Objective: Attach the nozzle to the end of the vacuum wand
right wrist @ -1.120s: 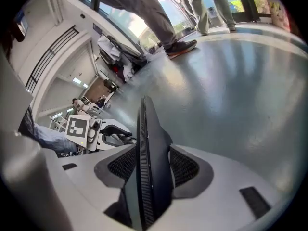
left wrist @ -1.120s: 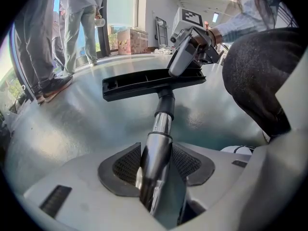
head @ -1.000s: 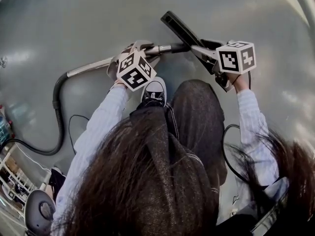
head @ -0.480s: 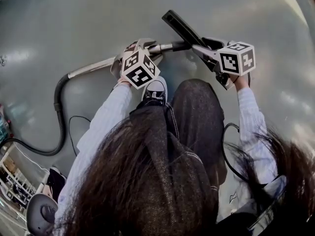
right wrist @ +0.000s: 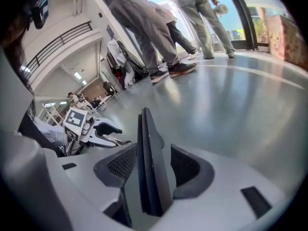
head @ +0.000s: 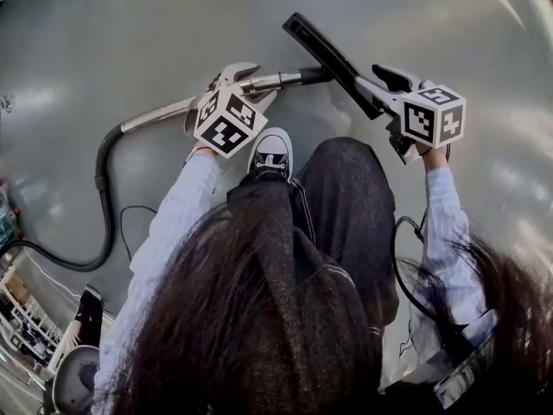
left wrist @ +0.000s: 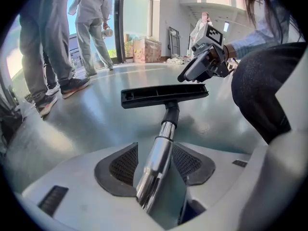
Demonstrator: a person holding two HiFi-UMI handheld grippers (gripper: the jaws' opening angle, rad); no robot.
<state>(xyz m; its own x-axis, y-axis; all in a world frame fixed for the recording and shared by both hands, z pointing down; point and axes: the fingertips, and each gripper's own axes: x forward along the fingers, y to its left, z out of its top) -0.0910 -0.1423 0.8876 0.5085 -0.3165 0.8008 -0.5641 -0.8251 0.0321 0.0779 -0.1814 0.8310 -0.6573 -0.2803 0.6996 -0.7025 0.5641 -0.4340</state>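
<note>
Left claw [left wrist: 156, 170]: pinching wand [left wrist: 166, 129] | Right claw [right wrist: 150, 172]: pinching nozzle [head: 324, 54], upper centre of head view | Risk, judged: joint maybe half-seated; uneven twisting could pop nozzle off.

Glossy grey floor [head: 130, 24], black hose [head: 103, 197] laid in a curve from 9 to 8 o'clock, thin black cable [head: 122, 232] looped just beside it, white-toed sneaker [head: 272, 156] planted near centre, bystanders' shoes [left wrist: 74, 84] stood at 10 o'clock in the left gripper view
</note>
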